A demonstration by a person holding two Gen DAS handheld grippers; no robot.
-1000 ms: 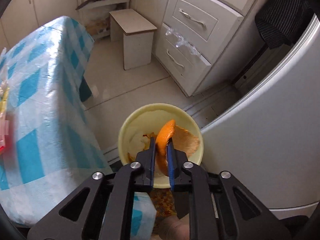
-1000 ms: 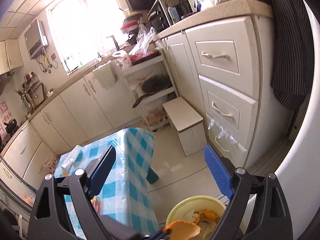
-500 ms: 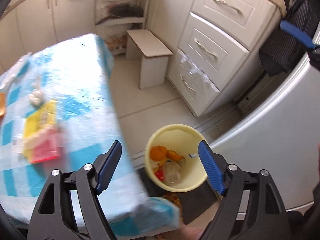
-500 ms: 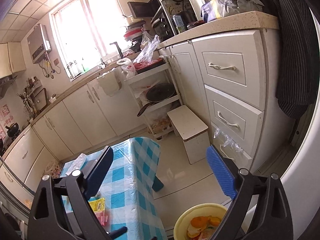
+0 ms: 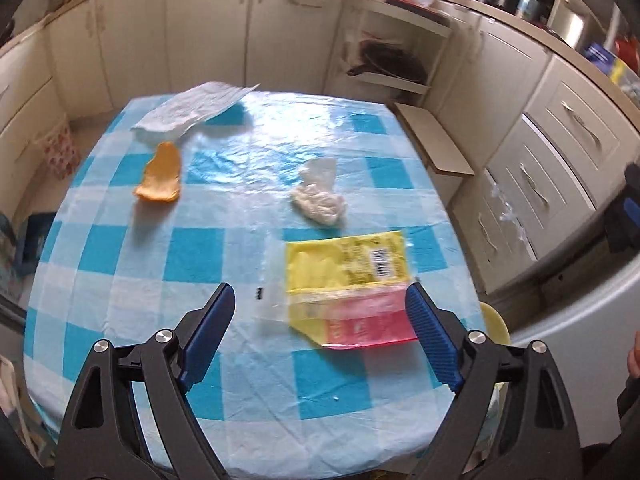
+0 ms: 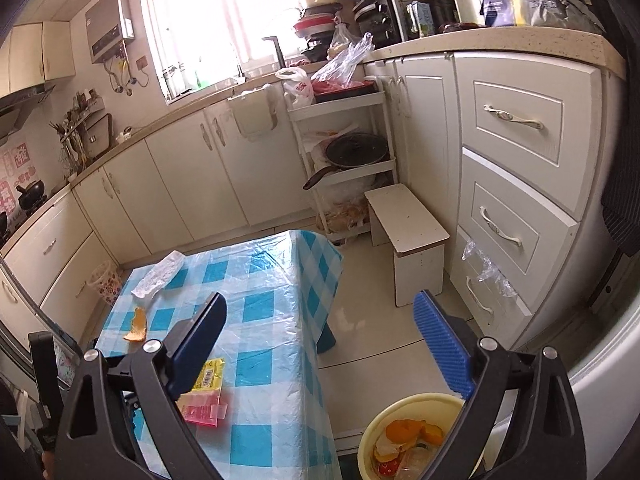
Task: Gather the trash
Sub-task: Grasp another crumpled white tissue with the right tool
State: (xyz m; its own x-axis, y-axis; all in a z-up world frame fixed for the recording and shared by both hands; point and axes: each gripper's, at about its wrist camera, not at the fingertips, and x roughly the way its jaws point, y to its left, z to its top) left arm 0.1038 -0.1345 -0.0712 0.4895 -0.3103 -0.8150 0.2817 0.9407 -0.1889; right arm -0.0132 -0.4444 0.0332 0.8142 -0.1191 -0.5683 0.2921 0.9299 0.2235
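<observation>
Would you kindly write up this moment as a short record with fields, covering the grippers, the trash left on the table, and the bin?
left gripper: open, empty, above the table's near part
right gripper: open, empty, raised beside the table
table: blue-and-white checked cloth
trash on table: orange peel; crumpled white tissue; yellow and pink wrapper; white paper at far edge
nearest to left gripper: the wrapper
bin: yellow, on the floor beside the table, holding orange peel pieces and other scraps

Blue-and-white checked tablecloth, orange peel, yellow-pink wrapper
</observation>
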